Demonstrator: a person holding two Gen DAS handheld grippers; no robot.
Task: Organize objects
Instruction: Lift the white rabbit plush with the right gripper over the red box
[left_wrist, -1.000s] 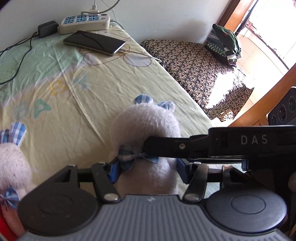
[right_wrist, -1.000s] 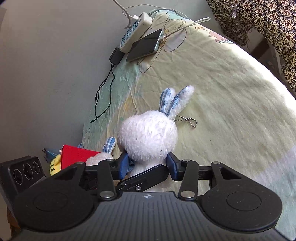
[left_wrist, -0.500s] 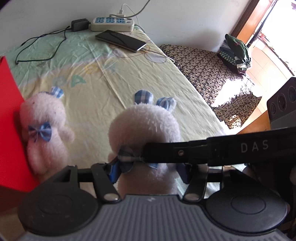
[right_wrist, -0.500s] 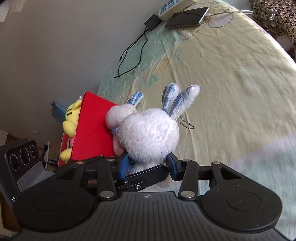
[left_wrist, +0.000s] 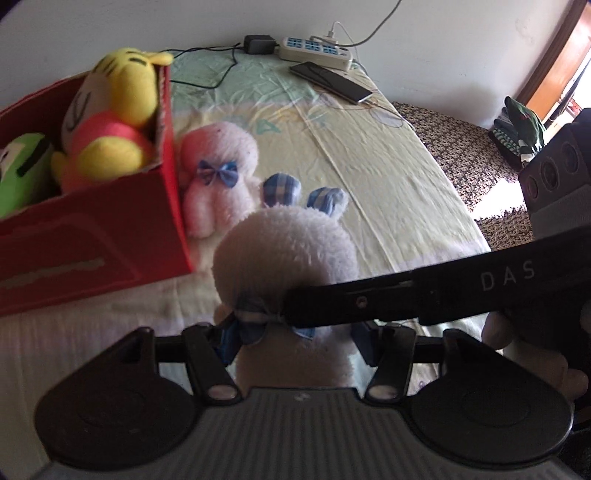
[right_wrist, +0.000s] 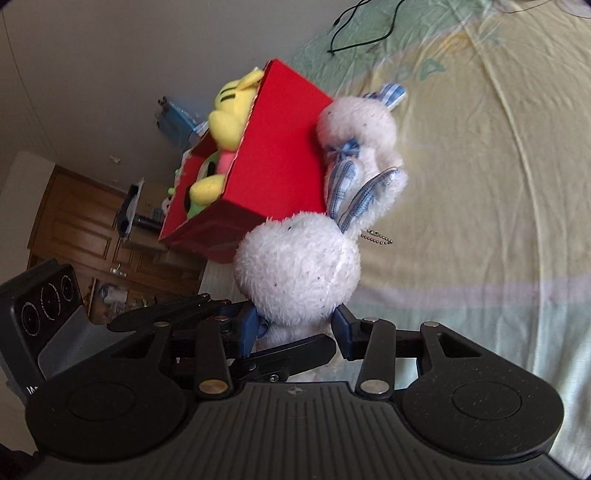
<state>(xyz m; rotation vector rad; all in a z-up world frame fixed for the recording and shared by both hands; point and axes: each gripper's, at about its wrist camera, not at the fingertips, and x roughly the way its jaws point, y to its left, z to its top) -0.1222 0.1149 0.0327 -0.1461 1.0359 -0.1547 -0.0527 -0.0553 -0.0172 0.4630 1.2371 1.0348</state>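
Note:
A white plush bunny with blue checked ears and a bow is held above the bed by both grippers. My left gripper is shut on its body; my right gripper is shut on it from the other side, and its black finger crosses the left wrist view. The bunny also shows in the right wrist view. A red box stands to the left and holds a yellow plush and a green plush. A second white bunny lies against the box's side.
At the bed's far end lie a phone, a power strip and a charger with cables. A dark patterned mattress lies beyond the bed's right edge. Wooden furniture stands behind the box.
Both grippers have lifted the bunny and carried it back and left. The red box with its toys has come into full view close on the left.

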